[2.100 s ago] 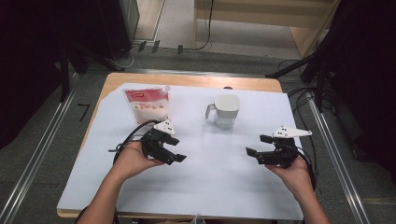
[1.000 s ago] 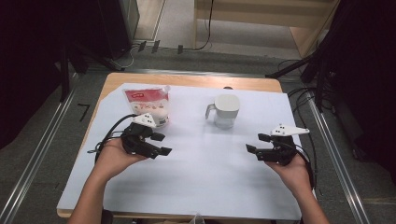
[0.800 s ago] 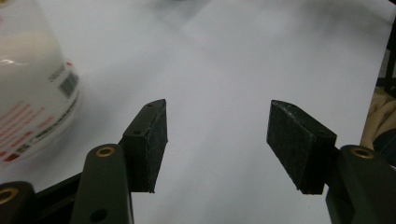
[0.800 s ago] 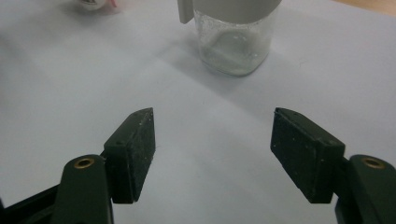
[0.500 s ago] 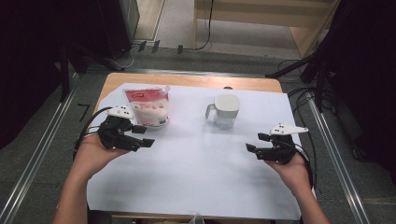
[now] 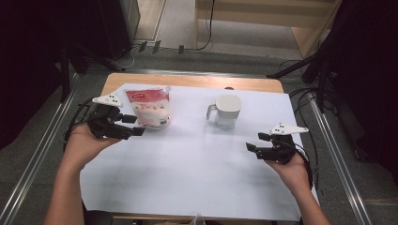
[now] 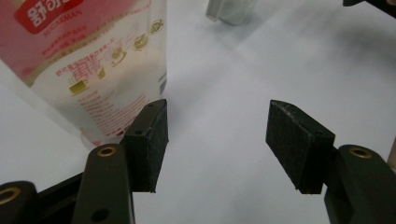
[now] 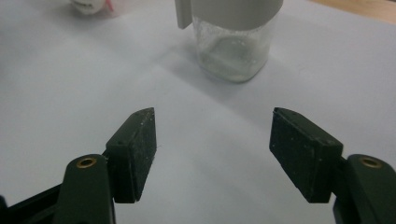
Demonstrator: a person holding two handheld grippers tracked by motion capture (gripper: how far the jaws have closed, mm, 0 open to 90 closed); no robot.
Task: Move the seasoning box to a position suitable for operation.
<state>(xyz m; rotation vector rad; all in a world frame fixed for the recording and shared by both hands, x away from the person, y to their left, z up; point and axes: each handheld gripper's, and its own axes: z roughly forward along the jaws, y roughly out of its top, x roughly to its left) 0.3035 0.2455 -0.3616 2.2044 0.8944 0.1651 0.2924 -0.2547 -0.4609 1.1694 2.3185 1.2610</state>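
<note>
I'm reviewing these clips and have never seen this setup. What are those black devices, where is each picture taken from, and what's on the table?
A person stands at a table covered with a white sheet, holding a hand-operated two-jaw gripper in each hand. The high view looks down from above. The other two pictures come from cameras riding on the grippers, looking along their black jaws. The left gripper sits beside a red and white pouch, its jaws open with nothing between them. The right gripper is also open and holds nothing; it points toward a clear jar with a grey lid and handle. Nothing is held yet.
</note>
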